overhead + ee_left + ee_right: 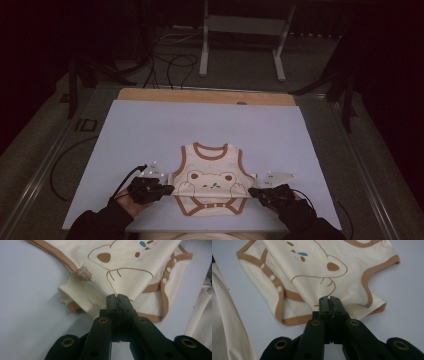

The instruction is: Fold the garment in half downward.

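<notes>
High view, listing by size. Table [150, 130]: pale sheet is lying over it, wooden edge showing at the far side. Bodysuit [212, 175]: cream, brown trim, bear print, lying near my edge of the table with its lower half folding up. Left gripper [167, 189]: jaws pressed together, pinching the bodysuit's side edge. Right gripper [252, 191]: likewise pinching the opposite side. I am judging a fold in hand; I am advising both hands travel level and together, keeping the cloth taut so the crease lands straight.
</notes>
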`<state>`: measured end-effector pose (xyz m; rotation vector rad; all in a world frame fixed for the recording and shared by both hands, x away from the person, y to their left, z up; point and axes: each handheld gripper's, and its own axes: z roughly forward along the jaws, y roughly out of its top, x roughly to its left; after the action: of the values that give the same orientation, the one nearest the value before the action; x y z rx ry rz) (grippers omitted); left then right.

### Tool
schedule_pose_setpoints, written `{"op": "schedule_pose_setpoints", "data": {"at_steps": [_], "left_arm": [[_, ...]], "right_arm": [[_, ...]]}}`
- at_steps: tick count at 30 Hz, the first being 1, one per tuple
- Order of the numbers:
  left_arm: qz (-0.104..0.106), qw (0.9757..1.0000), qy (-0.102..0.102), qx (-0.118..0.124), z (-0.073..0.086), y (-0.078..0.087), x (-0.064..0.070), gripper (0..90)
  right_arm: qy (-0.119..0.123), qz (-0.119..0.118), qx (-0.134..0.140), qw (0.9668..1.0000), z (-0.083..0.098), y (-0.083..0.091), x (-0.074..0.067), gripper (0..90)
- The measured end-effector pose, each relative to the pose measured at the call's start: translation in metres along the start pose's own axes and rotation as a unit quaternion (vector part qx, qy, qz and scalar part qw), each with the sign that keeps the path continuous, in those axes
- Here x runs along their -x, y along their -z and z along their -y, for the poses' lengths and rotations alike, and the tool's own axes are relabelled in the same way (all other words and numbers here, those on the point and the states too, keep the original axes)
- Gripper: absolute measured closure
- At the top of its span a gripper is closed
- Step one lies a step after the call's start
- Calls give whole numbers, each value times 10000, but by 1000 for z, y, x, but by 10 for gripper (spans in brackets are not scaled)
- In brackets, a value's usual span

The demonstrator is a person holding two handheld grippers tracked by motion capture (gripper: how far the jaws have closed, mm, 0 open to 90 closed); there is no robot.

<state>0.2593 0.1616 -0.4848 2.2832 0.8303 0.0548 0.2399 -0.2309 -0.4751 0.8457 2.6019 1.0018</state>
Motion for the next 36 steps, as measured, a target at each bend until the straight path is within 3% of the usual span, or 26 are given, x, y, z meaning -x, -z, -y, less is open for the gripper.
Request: {"op": "schedule_pose_setpoints", "data": {"at_steps": [9, 22, 27, 34, 36], "left_arm": [[68, 9999, -29, -71, 9, -5, 10, 900], [152, 9997, 38, -169, 20, -14, 9, 899], [185, 9997, 82, -168, 23, -17, 8, 896], [186, 9997, 12, -146, 24, -18, 7, 893], [144, 9997, -105, -161, 24, -18, 9, 891]], "right_arm": [[-49, -62, -173, 9998, 11, -5, -5, 899], [-42, -48, -306, 9995, 22, -14, -7, 897], [-99, -148, -374, 9991, 27, -18, -6, 892], [-139, -223, -311, 9992, 29, -19, -4, 885], [-138, -243, -306, 9991, 30, -19, -3, 882]]}}
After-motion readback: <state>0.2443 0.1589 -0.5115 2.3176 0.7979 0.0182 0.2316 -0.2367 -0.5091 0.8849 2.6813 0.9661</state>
